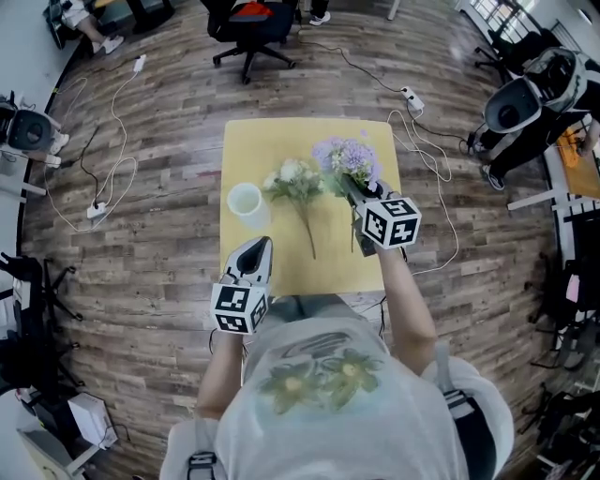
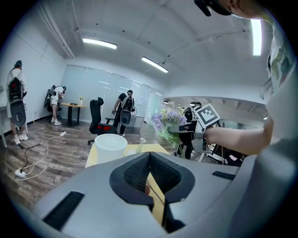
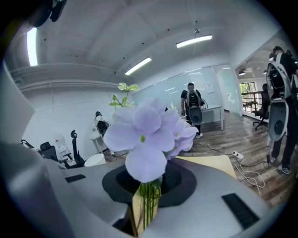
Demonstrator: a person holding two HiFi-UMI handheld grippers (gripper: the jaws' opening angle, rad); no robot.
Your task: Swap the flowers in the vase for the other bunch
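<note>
We hold the lilac flower bunch (image 3: 146, 135) over the square yellow table (image 1: 281, 141).
Our right gripper (image 3: 146, 186) clamps its green stems (image 3: 147, 204); our left gripper (image 2: 150, 155) is closed, empty; the white flower bunch (image 1: 294, 178) lies beside the white round vase (image 1: 245, 200).

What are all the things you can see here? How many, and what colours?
table: one, yellow, on the wooden floor
vase: one, white, empty, on the table's left part
white flowers: one bunch, green stems, lying on the table beside the vase
purple flowers: one bunch, held above the table
office chair: one, black, beyond the table
power strips: at least two, white, on the floor
left gripper: grey, shut, empty
right gripper: grey, clamped on the purple flowers' stems
</note>
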